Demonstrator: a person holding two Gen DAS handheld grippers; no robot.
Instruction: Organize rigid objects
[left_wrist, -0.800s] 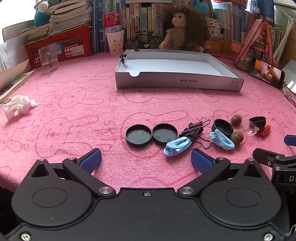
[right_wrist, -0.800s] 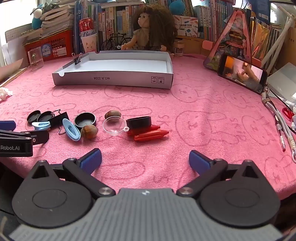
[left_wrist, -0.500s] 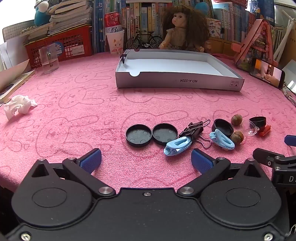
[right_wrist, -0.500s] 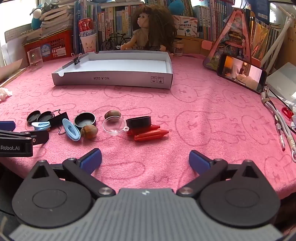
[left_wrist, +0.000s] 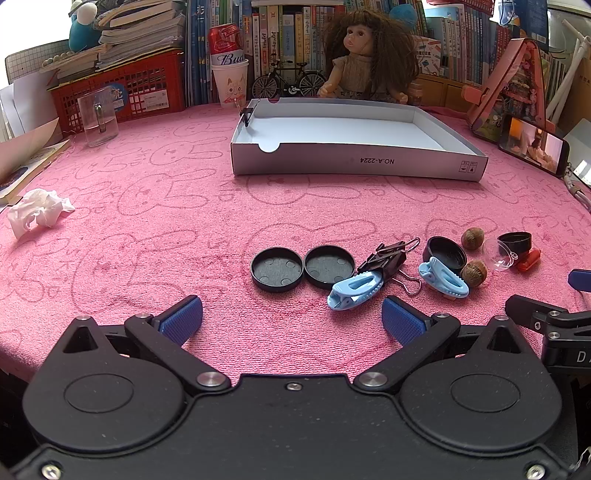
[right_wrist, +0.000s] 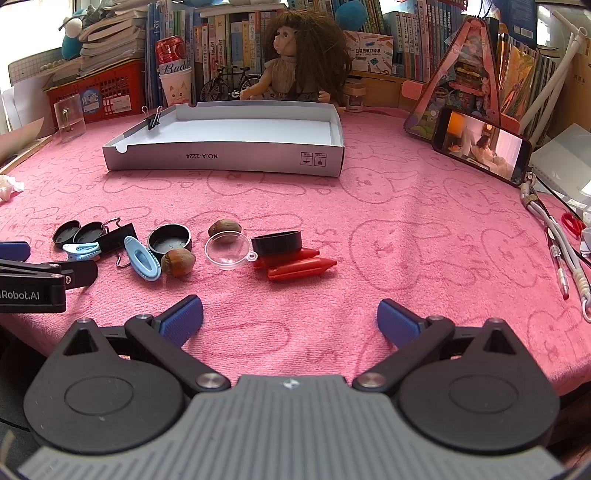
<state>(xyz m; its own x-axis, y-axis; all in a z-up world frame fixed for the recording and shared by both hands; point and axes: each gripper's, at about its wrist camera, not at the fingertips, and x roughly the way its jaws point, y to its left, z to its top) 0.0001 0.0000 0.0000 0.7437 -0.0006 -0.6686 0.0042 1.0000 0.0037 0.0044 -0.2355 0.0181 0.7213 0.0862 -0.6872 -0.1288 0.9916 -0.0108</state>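
Nothing has moved since the earlier frames: both hand-held grippers, left (left_wrist: 291, 319) and right (right_wrist: 290, 319), hover with fingers wide apart, empty. Only the right view shows two red crayons (right_wrist: 301, 267) whole. Black lids (left_wrist: 277, 269), blue clips (left_wrist: 354, 290) and nuts (right_wrist: 178, 262) lie clustered on the pink desk (left_wrist: 147, 221), near the empty white tray (left_wrist: 354, 162).

Flooding in from a blown-out window (left_wrist: 22, 33) at ten o'clock in both views. Casting only soft, short shadows across the pink cloth (left_wrist: 184, 206). Bending sharply toward the fisheye rims, darkening at the corners. Staying crisp mid-frame, glowing on the phone screen (right_wrist: 484, 147).
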